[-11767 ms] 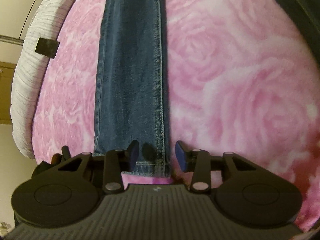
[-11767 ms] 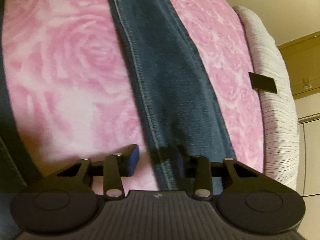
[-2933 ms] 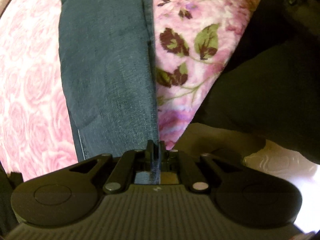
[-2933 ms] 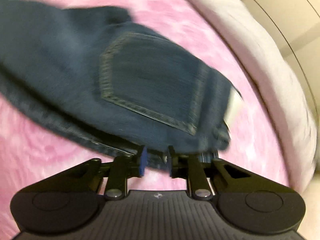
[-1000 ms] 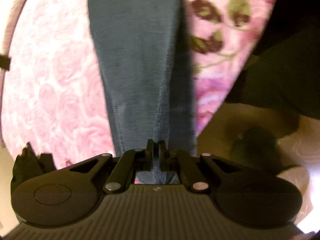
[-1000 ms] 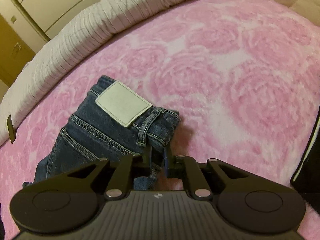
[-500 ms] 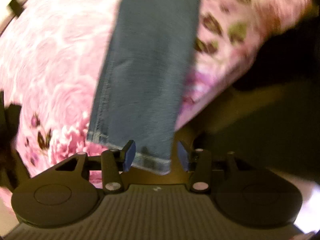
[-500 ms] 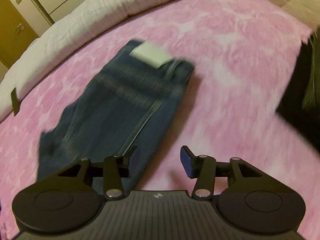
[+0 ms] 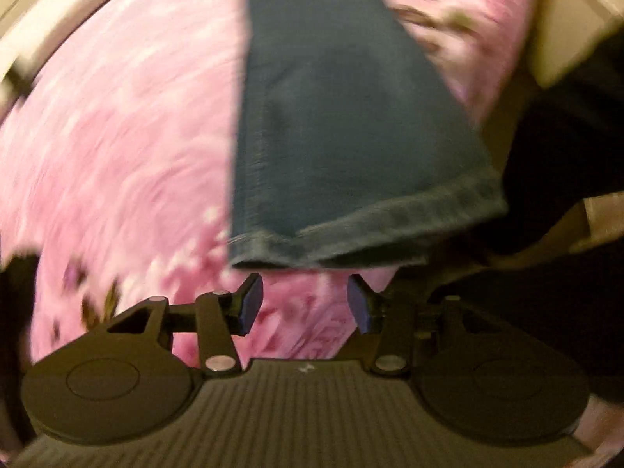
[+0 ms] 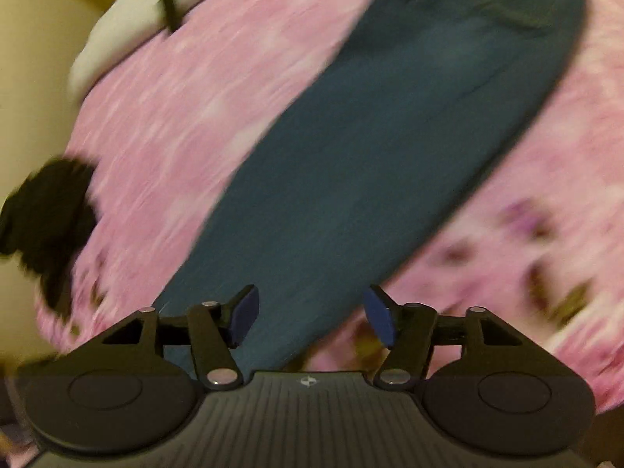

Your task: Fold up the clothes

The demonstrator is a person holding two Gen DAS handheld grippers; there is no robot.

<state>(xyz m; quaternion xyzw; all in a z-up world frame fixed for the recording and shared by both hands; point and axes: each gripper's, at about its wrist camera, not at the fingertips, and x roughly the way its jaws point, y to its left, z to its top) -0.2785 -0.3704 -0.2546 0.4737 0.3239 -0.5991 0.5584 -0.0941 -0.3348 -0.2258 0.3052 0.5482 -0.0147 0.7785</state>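
A pair of dark blue jeans (image 9: 335,117) lies as one long strip on the pink rose-pattern blanket (image 9: 117,136). In the left wrist view the leg hems (image 9: 351,234) lie just beyond my left gripper (image 9: 303,304), which is open and empty. In the right wrist view the jeans (image 10: 370,156) run from the upper right down to my right gripper (image 10: 311,314), which is open and empty above the leg end. Both views are motion-blurred.
A white ribbed pillow or quilt edge (image 10: 128,35) borders the blanket at the far side. Dark cloth (image 9: 565,148) lies at the right of the left wrist view. A dark shape (image 10: 46,210) sits at the bed's left edge. The blanket's flowered border (image 10: 546,273) is near.
Both grippers opened and let go of the jeans. The left one has backed off from the hems. The right one swung from the waistband toward the leg end.
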